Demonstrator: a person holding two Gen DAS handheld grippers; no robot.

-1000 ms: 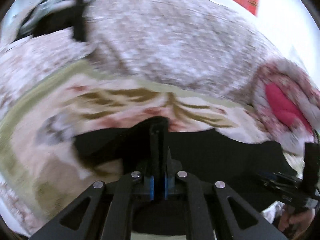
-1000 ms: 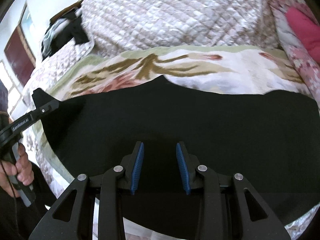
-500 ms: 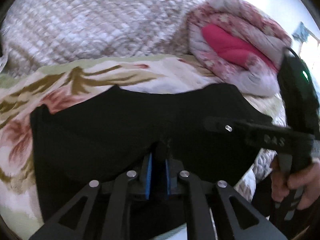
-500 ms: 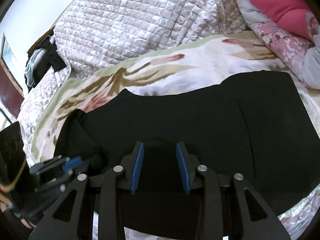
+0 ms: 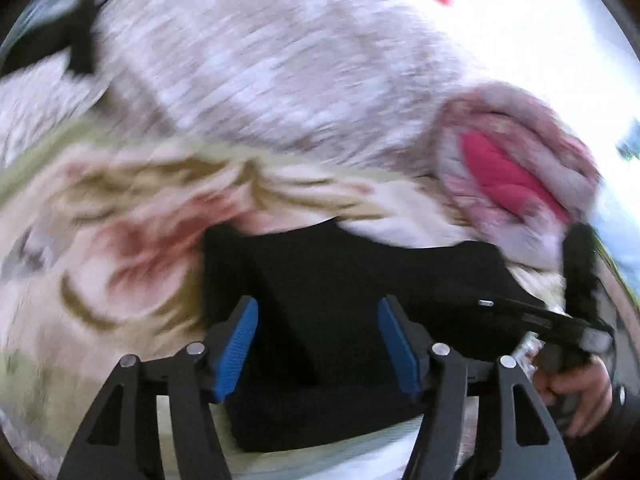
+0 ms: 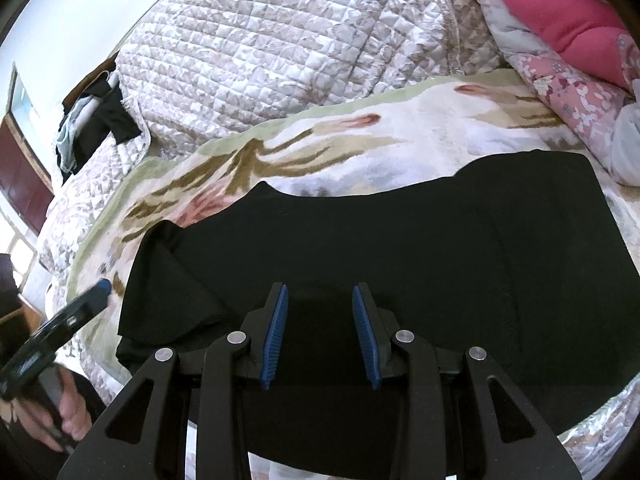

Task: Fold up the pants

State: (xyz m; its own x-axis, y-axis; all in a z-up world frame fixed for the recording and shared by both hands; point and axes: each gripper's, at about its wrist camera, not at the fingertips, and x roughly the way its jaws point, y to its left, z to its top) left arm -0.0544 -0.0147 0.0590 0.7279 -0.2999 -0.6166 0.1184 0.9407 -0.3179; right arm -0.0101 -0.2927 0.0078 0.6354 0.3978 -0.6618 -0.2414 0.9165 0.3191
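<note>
Black pants (image 6: pixel 400 248) lie on a floral blanket (image 6: pixel 400 148) on the bed, with their left end folded over onto the rest (image 6: pixel 172 280). They also show in the blurred left wrist view (image 5: pixel 340 292). My left gripper (image 5: pixel 318 344) is open and empty above the pants' left part. My right gripper (image 6: pixel 320 334) is open and empty over the pants' near edge. The right gripper also shows in the left wrist view (image 5: pixel 532 316), and the left gripper in the right wrist view (image 6: pixel 64 320).
A quilted white bedspread (image 6: pixel 280 40) rises behind the blanket. A rolled floral quilt with a pink inside (image 6: pixel 568 32) lies at the right. A heap of dark clothes (image 6: pixel 96 120) lies at the far left. The bed's near edge runs below the pants.
My left gripper was shut on the pants' end, carried it to the right over the rest, then opened and let it go. It has drawn back left. The right gripper stayed open.
</note>
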